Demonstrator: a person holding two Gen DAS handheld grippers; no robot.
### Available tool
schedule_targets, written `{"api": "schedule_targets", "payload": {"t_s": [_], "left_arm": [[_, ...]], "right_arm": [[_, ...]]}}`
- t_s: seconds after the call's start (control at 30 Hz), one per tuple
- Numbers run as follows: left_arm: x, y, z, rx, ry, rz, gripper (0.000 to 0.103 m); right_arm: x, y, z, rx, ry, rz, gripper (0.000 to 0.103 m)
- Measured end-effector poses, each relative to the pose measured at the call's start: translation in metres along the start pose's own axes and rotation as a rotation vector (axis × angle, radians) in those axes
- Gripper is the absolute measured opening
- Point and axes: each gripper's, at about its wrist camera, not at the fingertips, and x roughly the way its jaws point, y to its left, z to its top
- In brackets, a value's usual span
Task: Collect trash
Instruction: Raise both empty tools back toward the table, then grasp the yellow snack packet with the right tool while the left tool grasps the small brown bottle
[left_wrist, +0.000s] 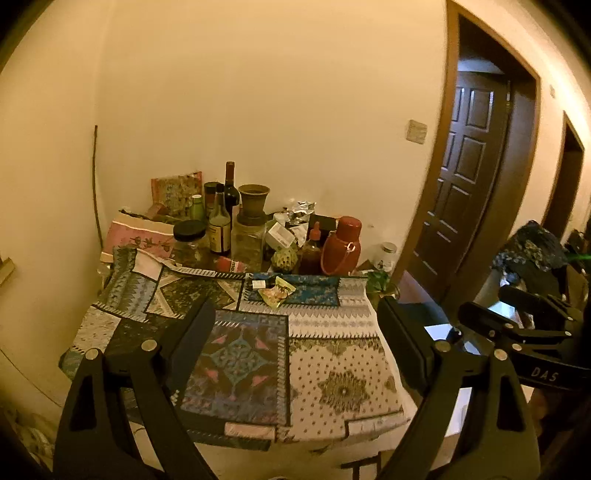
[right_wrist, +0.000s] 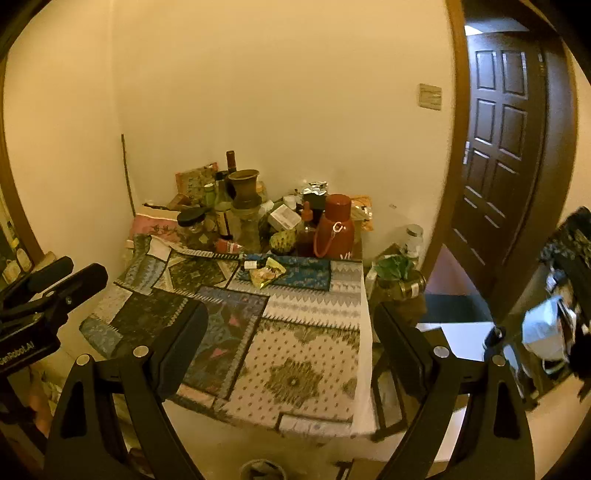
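From the left wrist, the left gripper (left_wrist: 295, 328) hangs over the patterned tablecloth (left_wrist: 332, 369), jaws wide apart and empty. A crumpled yellow snack wrapper (left_wrist: 276, 291) lies farther back, just before the red flask (left_wrist: 341, 245).

From the right wrist, the right gripper (right_wrist: 291, 332) is likewise spread and empty; the wrapper (right_wrist: 266, 277) sits mid-table beside a small bottle (right_wrist: 251, 264).

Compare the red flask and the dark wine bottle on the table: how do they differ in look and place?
The red flask is wide, opaque, and carries a strap loop; the wine bottle is slim, dark glass with a long neck. The flask stands at the right of the clutter, near the cloth; the bottle stands farther back, by the wall. Both are upright and capped.
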Motion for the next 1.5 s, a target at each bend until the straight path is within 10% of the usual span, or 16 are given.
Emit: {"api": "schedule_targets", "payload": {"t_s": [0.47,1.23,1.5], "left_arm": [[0.146,0.027,0.007,-0.046,0.191,0.077,0.089],[0.385,0.188,0.030,0.061,0.451,-0.020,0.089],[0.410,0.200,0.019,0.095,0.492,-0.067,0.089]], "right_arm": [[0.135,-0.025,0.021,0.031,0.231,0.031,0.089],[0.462,0.026,0.013,0.558,0.576,-0.068,0.088],[0.465,0.044,0.008,0.482,0.556,-0.166,0.040]]}}
